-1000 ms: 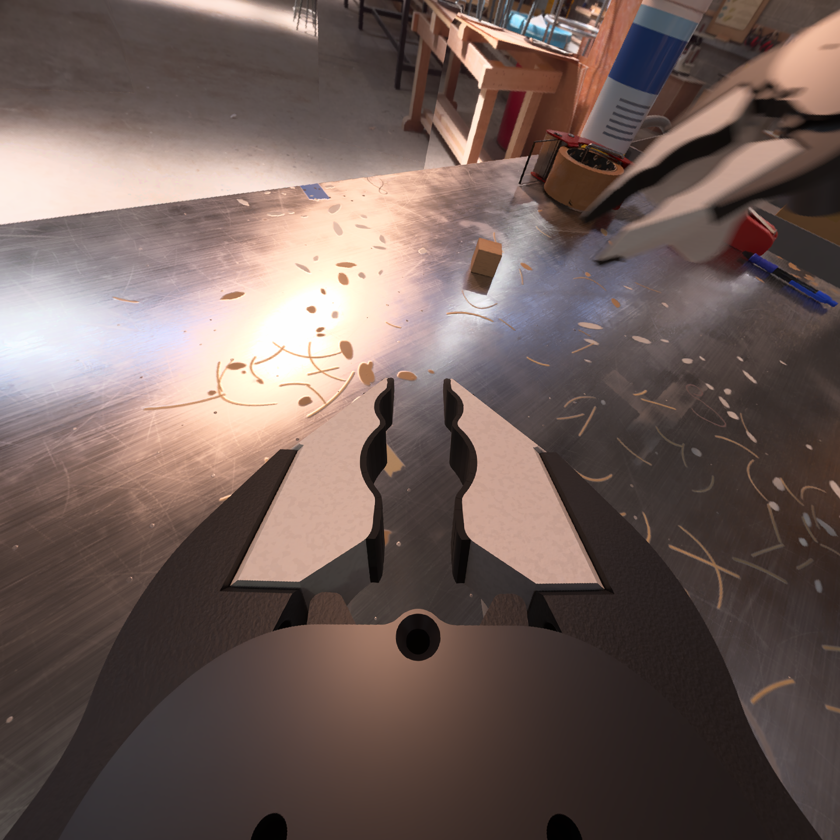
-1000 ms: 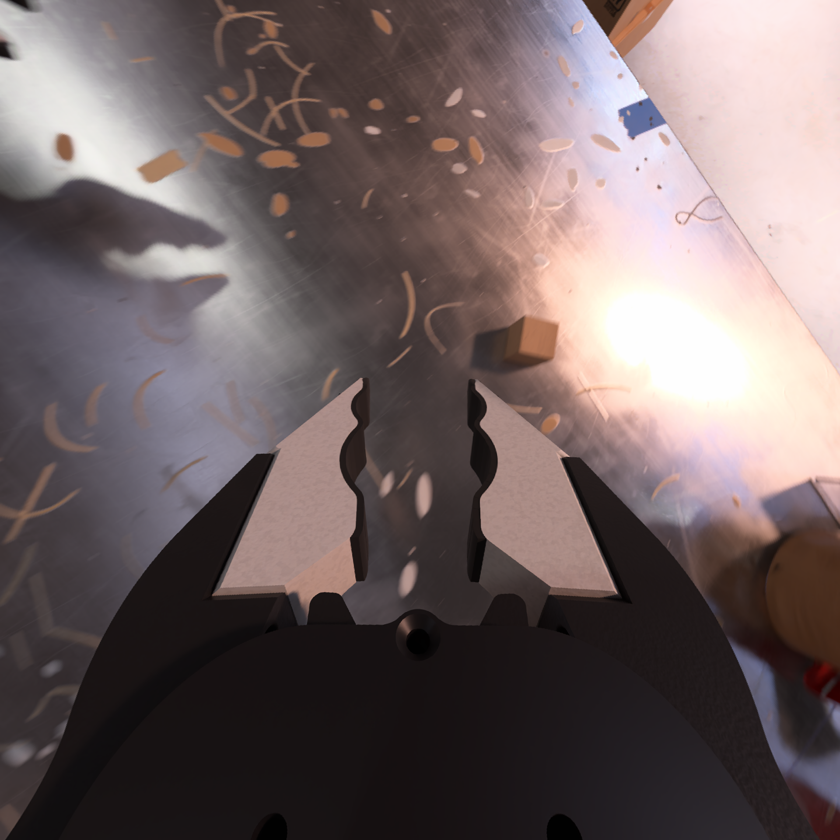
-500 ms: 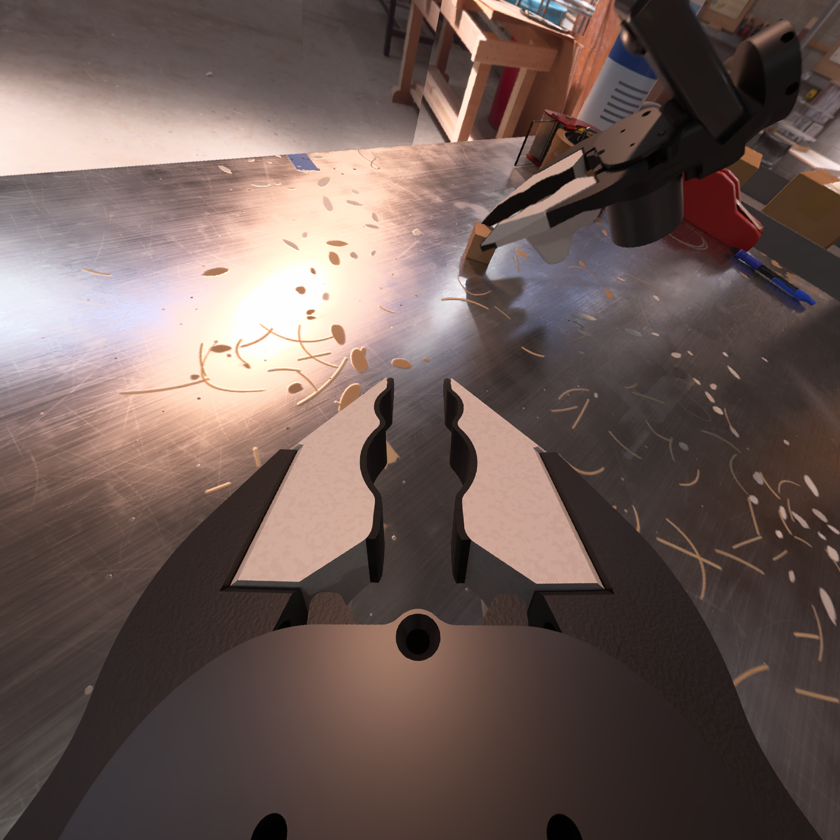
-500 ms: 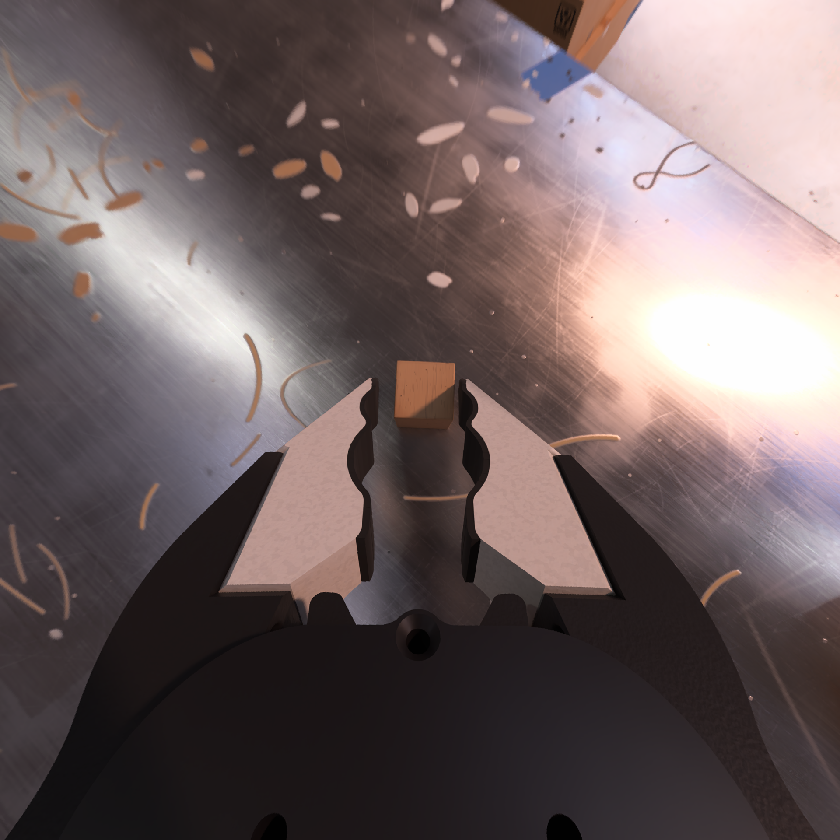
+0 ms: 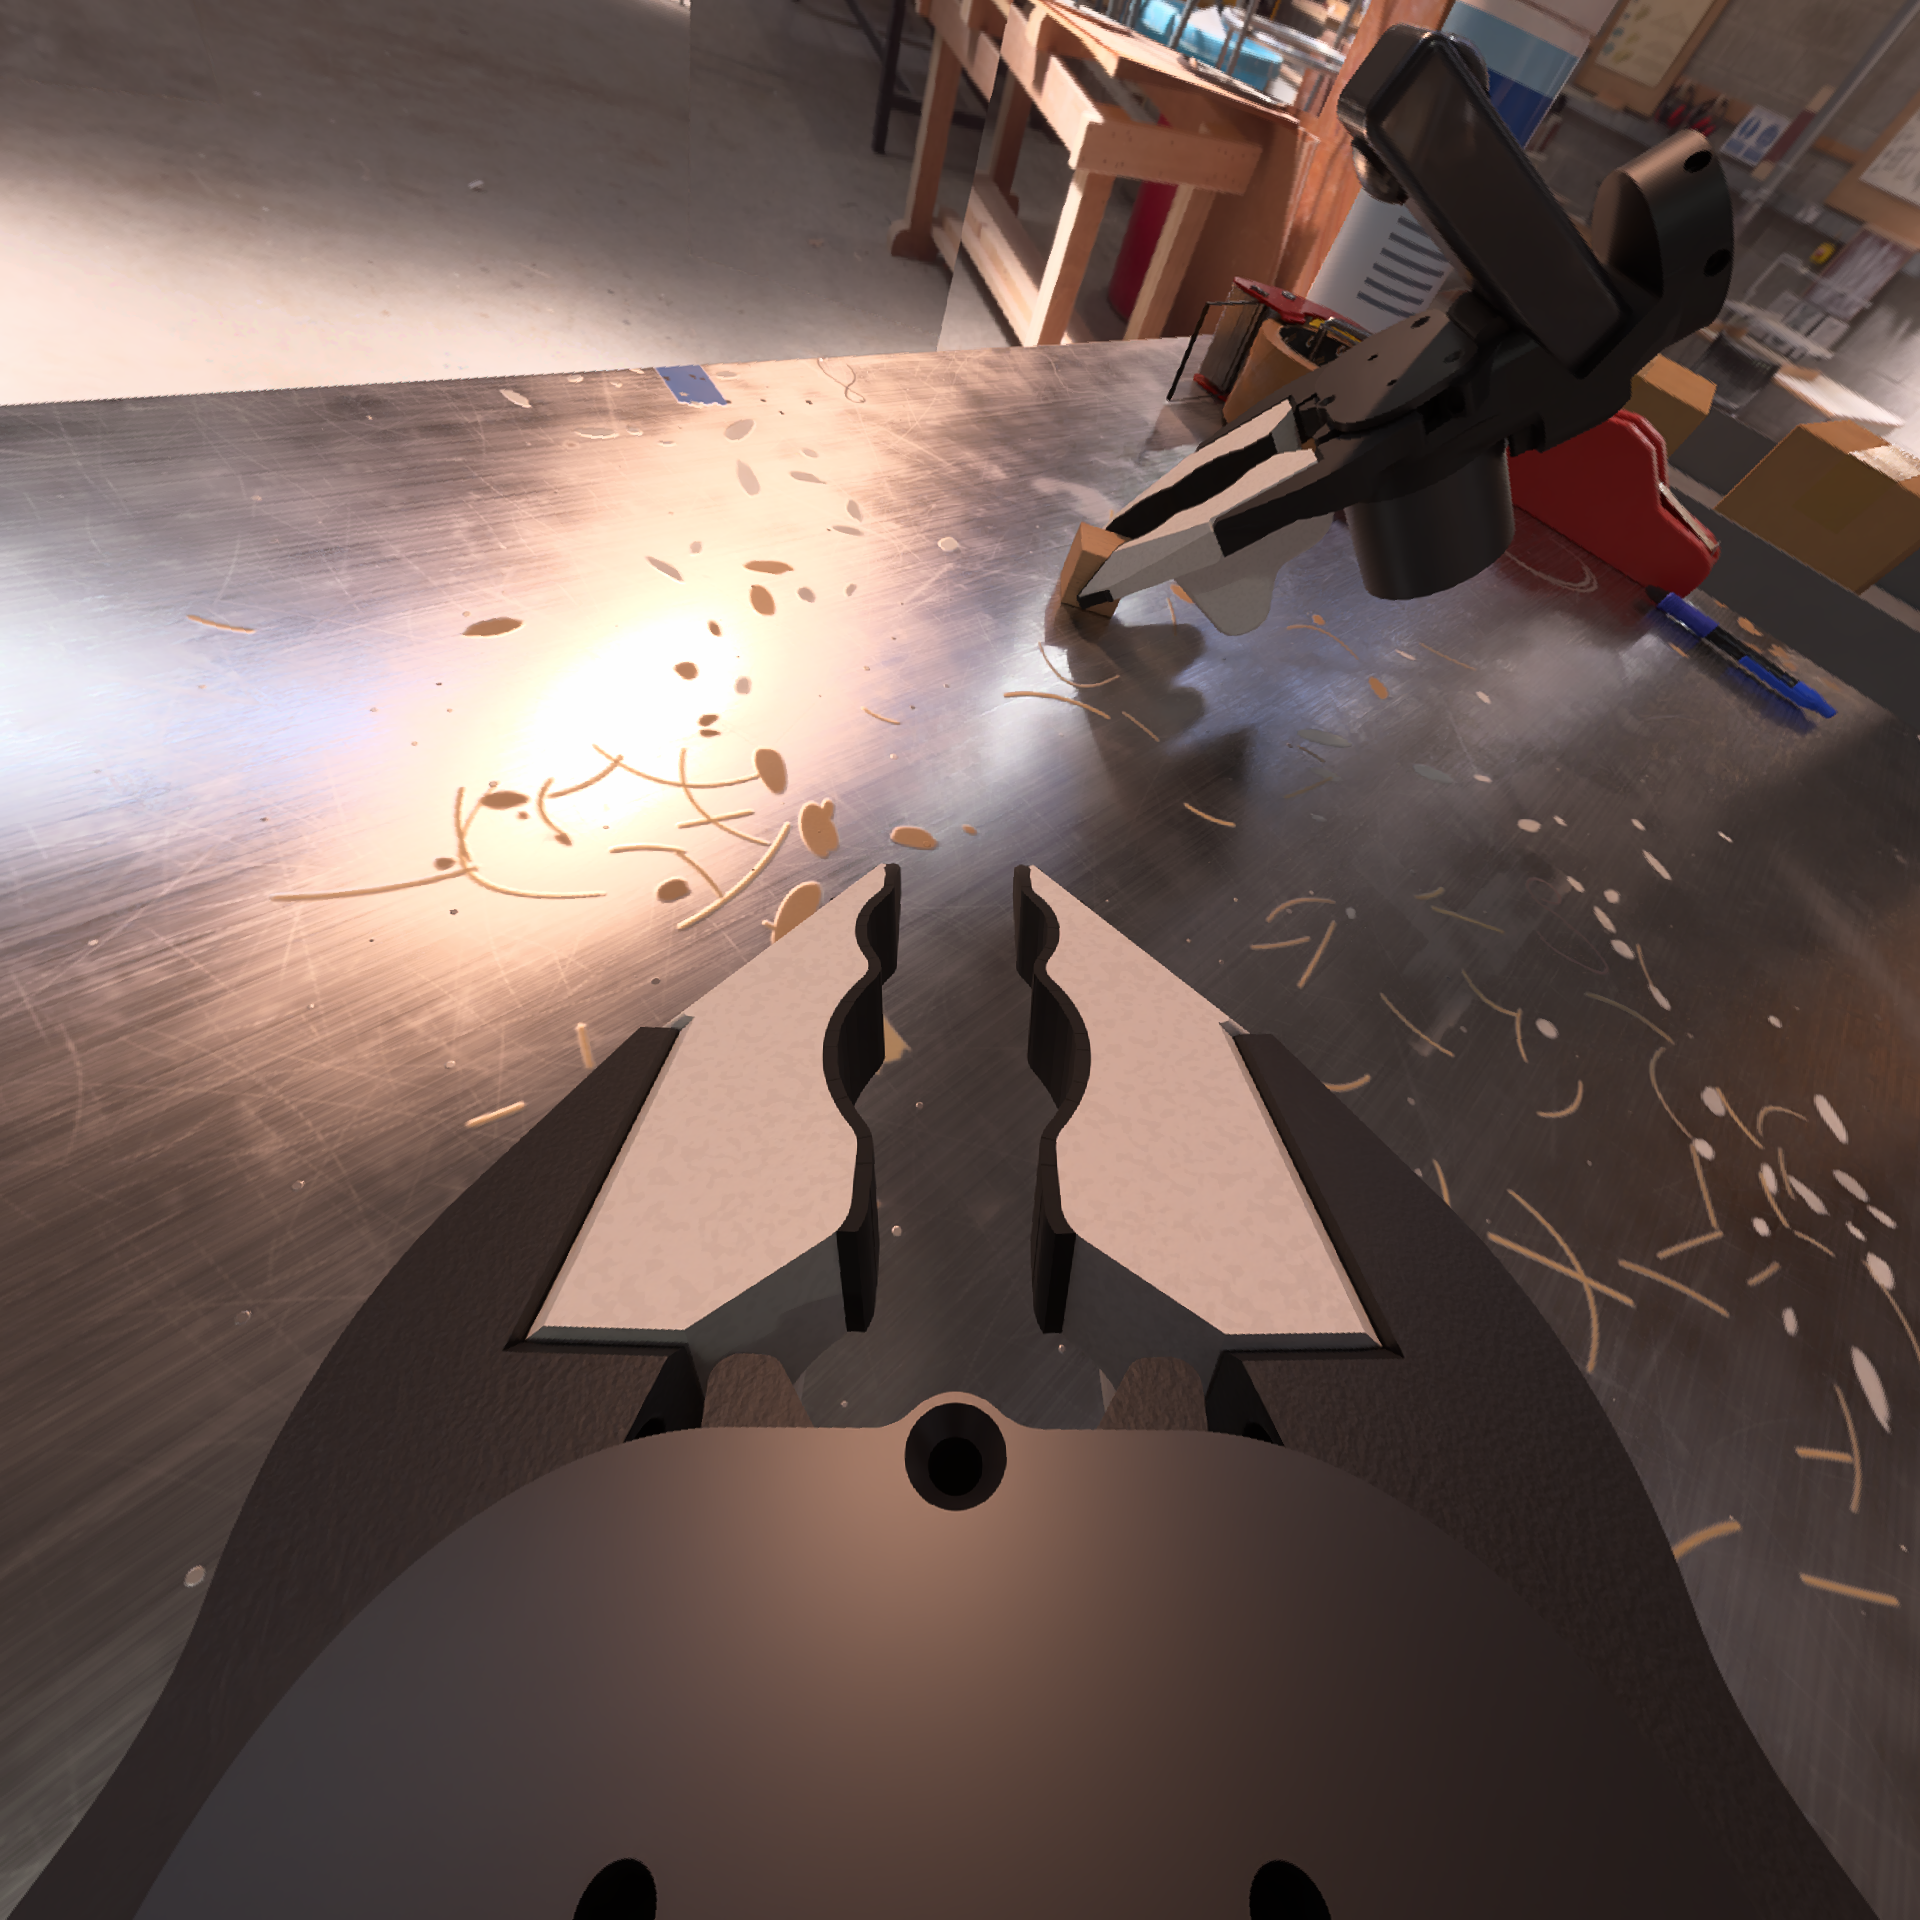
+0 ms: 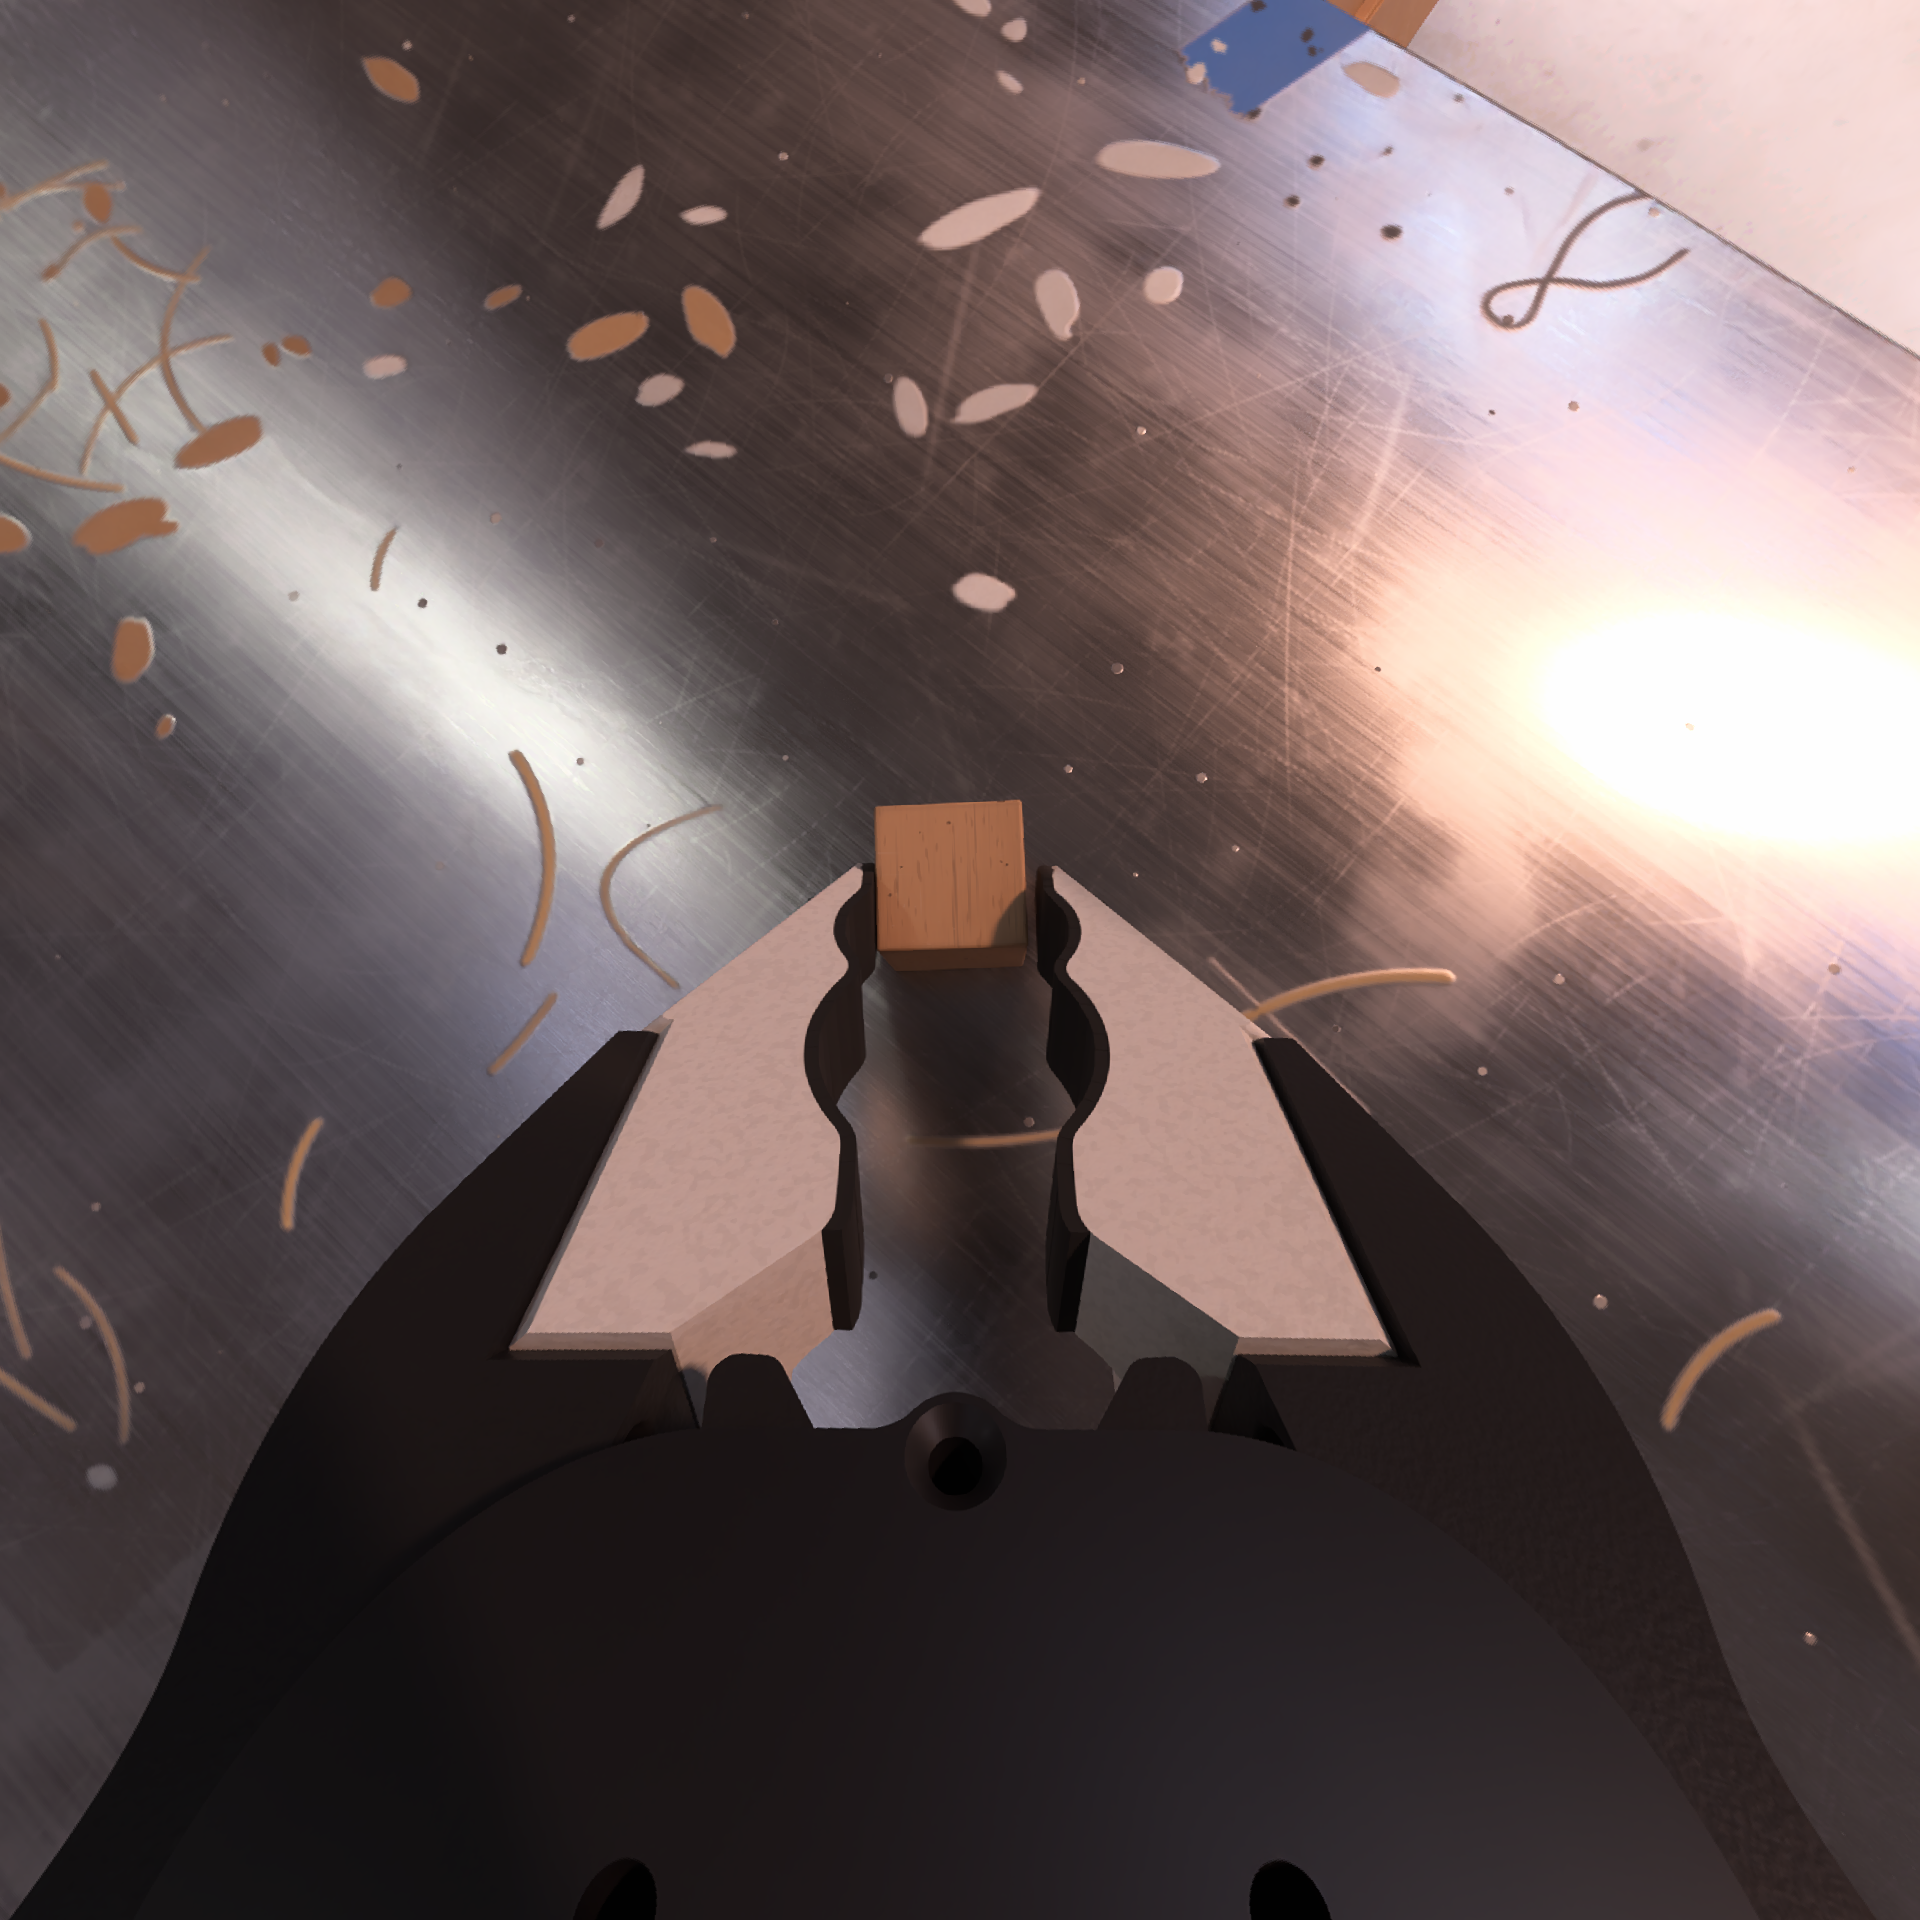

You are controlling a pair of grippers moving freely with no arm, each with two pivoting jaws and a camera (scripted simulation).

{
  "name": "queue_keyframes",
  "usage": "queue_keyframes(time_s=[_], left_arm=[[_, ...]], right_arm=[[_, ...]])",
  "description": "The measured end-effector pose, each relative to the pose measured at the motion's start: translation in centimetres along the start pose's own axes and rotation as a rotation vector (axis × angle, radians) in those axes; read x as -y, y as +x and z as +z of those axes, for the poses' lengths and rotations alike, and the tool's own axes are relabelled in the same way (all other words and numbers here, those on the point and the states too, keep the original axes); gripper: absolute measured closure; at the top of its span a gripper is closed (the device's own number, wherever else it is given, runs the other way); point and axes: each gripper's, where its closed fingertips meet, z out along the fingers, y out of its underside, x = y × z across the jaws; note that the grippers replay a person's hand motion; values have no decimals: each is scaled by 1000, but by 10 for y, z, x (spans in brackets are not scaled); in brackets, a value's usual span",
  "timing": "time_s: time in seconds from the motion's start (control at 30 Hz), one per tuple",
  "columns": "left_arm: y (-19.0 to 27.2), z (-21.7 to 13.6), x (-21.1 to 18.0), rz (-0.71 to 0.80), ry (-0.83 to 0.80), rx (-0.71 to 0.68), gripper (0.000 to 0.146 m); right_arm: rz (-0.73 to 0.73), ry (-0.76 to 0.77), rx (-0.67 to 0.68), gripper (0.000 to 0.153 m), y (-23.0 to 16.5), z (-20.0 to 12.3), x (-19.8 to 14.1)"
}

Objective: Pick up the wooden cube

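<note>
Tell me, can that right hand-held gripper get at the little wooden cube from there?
Probably yes. The right hand-held gripper is open, its tips already flanking the wooden cube on the metal table, with nothing between them.

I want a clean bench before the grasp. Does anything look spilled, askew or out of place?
Yes: wood shavings lie scattered across the scratched metal table, and a torn blue tape scrap sits at its edge. The wooden cube sits squarely between the tips of the open right gripper, not askew.
</note>
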Motion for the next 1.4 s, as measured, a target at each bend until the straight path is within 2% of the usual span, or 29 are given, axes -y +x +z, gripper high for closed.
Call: queue_keyframes(time_s=[0.2, 0.4, 0.5, 0.6, 0.73, 0.77, 0.83, 0.97, 1.07, 1.17, 1.23, 1.33, 1.4], left_arm=[[0, 0, 0, 1, 2, 1, 125], [-1, 0, 0, -6, 2, -1, 125], [-1, 0, 0, -10, -3, 0, 125], [-2, 1, -1, -22, -8, 0, 125], [-4, 2, -1, -42, -12, -2, 125], [-5, 1, -1, -46, -9, -3, 125], [-5, 0, 0, -52, -3, -7, 125], [-4, -2, 2, -60, 12, -18, 125], [-4, -2, 1, -69, 11, -26, 125], [-4, -1, 1, -76, 9, -30, 125], [-5, -2, 1, -78, 12, -29, 125], [-5, -2, 2, -79, 13, -29, 125], [-5, -1, 1, -80, 8, -30, 125]], right_arm=[[-47, -17, -20, 125, -1, -2, -1], [-145, 3, -98, 125, -6, -13, 10], [-199, 75, -135, 125, -18, -23, 36], [-236, 183, -68, 125, -49, -28, 80], [-264, 216, 31, 125, -94, -8, 127], [-263, 177, 48, 125, -101, 5, 128], [-256, 6, 72, 125, -110, 35, 113], [-206, -87, 56, 125, -113, 67, 87], [-136, -96, -1, 125, -105, 69, 82], [-50, -136, 17, 125, -104, 70, 73], [-77, -129, 50, 125, -105, 64, 70], [-172, -100, -2, 125, -96, 50, 68], [-186, -103, 29, 125, -97, 48, 65]])
